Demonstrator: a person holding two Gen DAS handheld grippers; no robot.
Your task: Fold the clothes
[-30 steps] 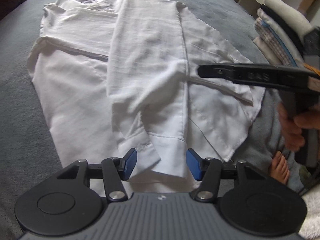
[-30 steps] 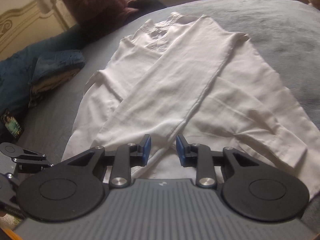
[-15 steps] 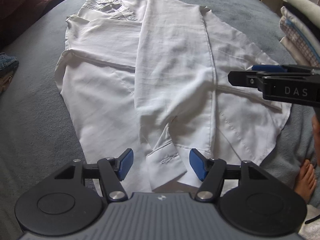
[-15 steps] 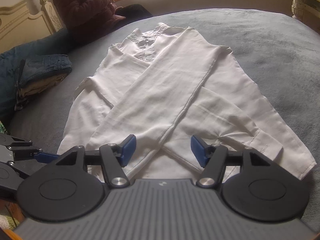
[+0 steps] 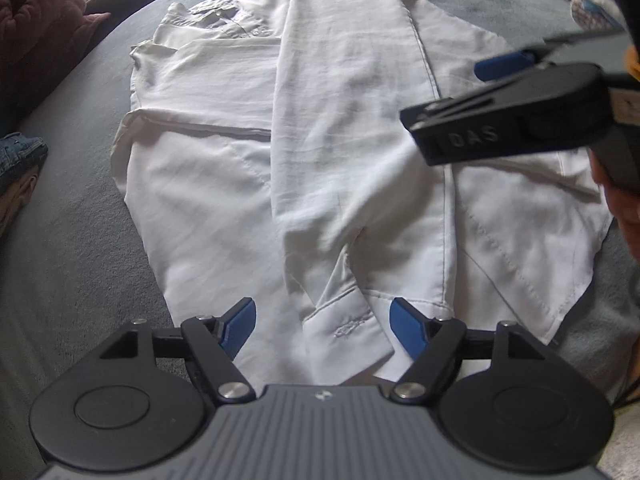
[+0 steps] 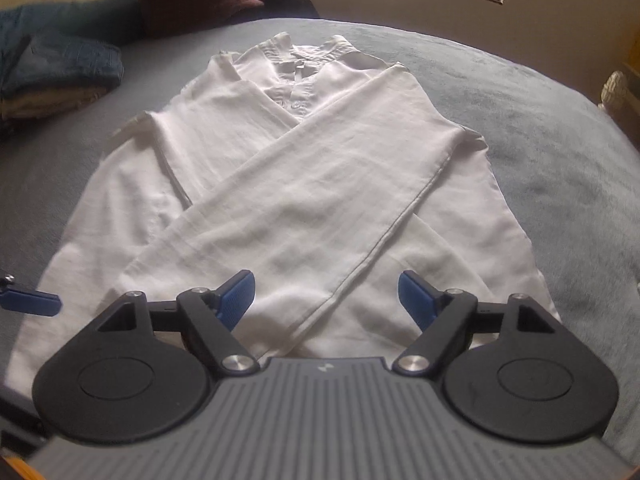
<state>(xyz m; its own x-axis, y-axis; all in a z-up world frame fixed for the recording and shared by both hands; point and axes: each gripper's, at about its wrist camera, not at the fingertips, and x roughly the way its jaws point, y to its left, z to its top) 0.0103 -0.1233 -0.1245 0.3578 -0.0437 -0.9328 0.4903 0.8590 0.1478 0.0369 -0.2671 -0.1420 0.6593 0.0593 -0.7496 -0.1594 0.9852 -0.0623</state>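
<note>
shirt hem (image 6: 340,344) hidden, jeans (image 5: 18,156) cropped

Both the left tool (image 5: 322,322) and right tool (image 6: 326,294) point downward, jaws opening, gripping nothing.

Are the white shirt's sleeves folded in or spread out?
Folded in: both sleeves lie crossed over the white shirt, cuff near the hem.
</note>
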